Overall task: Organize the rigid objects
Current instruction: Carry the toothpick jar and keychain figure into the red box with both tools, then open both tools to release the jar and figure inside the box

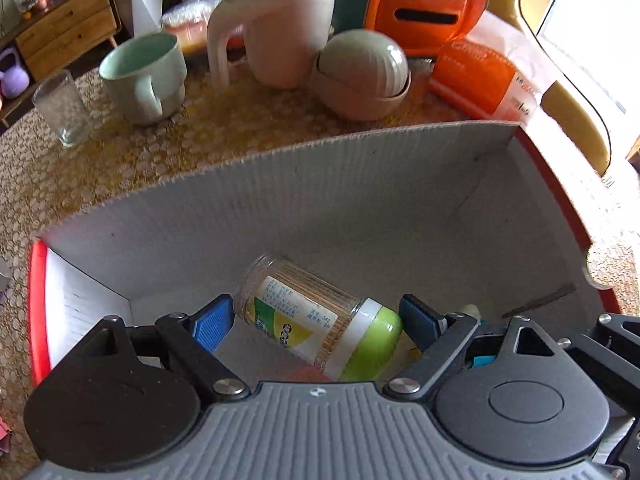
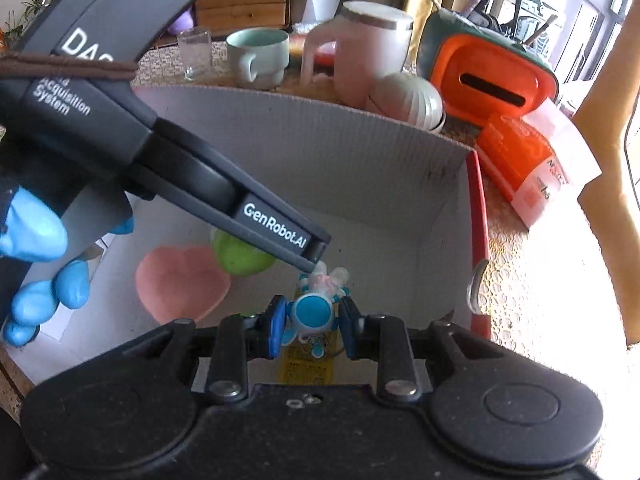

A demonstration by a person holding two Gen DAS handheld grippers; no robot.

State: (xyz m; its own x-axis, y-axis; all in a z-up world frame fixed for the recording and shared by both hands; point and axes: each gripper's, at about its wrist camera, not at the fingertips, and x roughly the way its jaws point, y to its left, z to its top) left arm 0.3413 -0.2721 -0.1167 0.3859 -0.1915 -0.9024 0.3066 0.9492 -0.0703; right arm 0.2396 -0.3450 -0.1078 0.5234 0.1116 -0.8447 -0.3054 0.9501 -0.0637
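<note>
A table under a yellow lace-patterned cloth (image 1: 168, 168) carried a red-edged cardboard box (image 1: 280, 184) with pale corrugated walls. Inside it, a toothpick jar (image 1: 316, 316) with a green cap lay on its side between the spread fingers of the left gripper (image 1: 316, 318), which stood apart from it on both sides. The right gripper (image 2: 310, 322) was closed on a small blue-and-white toy figure (image 2: 312, 312) low in the box, with a pink heart-shaped dish (image 2: 180, 284) on the box floor to its left.

Beyond the far wall of the box stood a clear glass (image 1: 62, 108), a mint mug (image 1: 144, 76), a tall pink handled cup (image 1: 280, 24), stacked bowls (image 1: 360, 76), an orange tissue holder (image 1: 428, 12) and an orange packet (image 1: 480, 80). Farther back were a wooden drawer cabinet (image 1: 64, 28), a white plant pot (image 1: 146, 0) and a yellow chair (image 1: 560, 92) at right.
</note>
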